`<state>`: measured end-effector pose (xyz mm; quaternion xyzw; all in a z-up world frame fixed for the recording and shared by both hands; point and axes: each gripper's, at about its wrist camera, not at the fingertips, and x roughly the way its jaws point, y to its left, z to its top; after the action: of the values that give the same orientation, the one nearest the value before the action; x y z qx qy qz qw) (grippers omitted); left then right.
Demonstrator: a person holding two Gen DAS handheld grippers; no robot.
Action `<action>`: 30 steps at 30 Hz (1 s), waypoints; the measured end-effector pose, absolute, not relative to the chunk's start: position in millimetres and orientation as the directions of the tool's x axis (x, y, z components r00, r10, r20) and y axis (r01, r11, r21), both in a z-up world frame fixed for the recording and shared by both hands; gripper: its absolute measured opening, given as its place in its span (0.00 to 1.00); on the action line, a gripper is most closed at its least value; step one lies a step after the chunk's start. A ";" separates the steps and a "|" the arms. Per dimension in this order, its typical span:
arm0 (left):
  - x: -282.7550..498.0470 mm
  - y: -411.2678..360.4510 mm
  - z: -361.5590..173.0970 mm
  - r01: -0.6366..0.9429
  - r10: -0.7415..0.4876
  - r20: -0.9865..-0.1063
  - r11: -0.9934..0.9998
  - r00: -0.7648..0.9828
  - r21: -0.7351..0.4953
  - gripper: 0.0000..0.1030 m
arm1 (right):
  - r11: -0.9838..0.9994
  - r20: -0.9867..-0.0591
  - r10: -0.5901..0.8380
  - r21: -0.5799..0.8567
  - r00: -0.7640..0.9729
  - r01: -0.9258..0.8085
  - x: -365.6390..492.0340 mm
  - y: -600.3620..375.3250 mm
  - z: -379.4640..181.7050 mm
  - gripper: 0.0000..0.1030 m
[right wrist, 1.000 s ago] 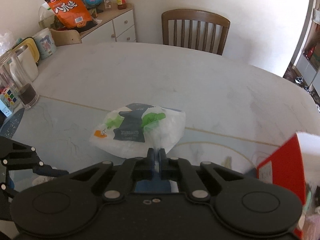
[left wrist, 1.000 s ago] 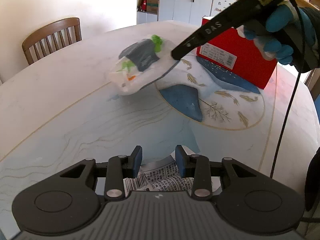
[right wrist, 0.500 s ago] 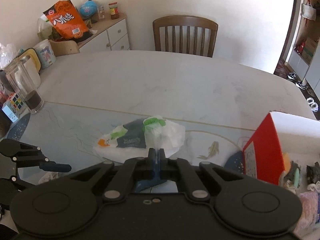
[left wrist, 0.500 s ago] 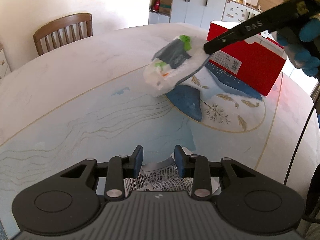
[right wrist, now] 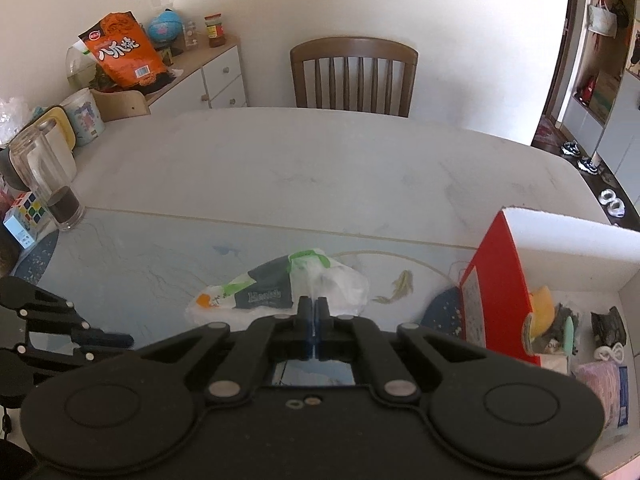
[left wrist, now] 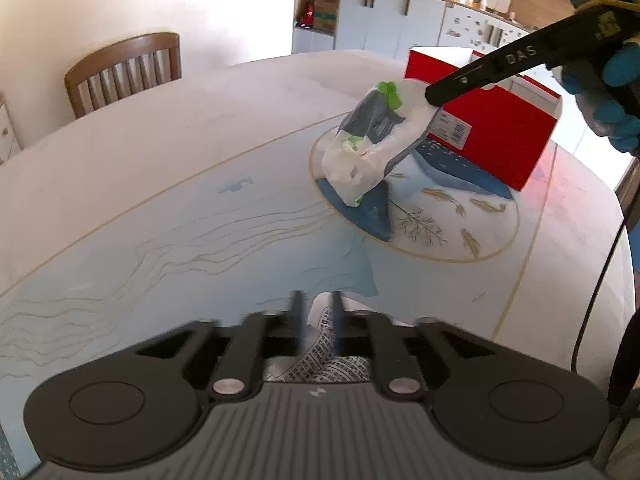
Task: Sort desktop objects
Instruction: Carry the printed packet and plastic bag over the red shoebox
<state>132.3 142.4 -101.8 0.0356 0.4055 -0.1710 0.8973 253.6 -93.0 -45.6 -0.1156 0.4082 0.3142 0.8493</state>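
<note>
Two tongs carry loads: my right tongs (right wrist: 313,320) pinch the bag (right wrist: 280,292) at frame centre, hanging clear of the tabletop (right wrist: 320,168) beside the box (right wrist: 496,280). Next, I judge, lift it over the rim. Left tongs (left wrist: 316,312) clamp paper (left wrist: 326,356), mostly hidden.

The white plastic bag (left wrist: 372,148), printed with dark grey and green patches, is hanging crumpled from one pinched edge, its lower end drooping toward the tabletop (left wrist: 160,184) just beside the red box (left wrist: 492,136). The red box is standing open-topped on the tabletop, a white label on its side, and is holding several small mixed items (right wrist: 560,324) on its white floor. A crumpled sheet of printed paper (left wrist: 326,356), white with dense black text, is sitting low at the near edge of the left wrist view.
</note>
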 end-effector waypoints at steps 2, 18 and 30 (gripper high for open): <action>129.7 142.7 -98.4 0.361 -0.300 -0.728 0.929 0.616 -0.078 0.75 | 0.777 -0.767 0.439 0.063 0.467 -0.627 253.4 -93.7 -46.1 0.00; 112.9 137.3 -109.1 0.548 -0.351 -0.771 0.836 0.531 -0.004 0.75 | 0.782 -0.777 0.427 0.061 0.463 -0.620 251.1 -98.2 -51.1 0.00; 115.3 135.5 -116.5 0.516 -0.328 -0.775 0.857 0.539 -0.004 0.61 | 0.785 -0.775 0.431 0.068 0.463 -0.616 249.7 -97.5 -50.2 0.00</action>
<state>115.3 135.5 -116.5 0.1131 0.4141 -0.2426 0.8700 249.7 -97.5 -50.2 -0.1112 0.4164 0.3085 0.8480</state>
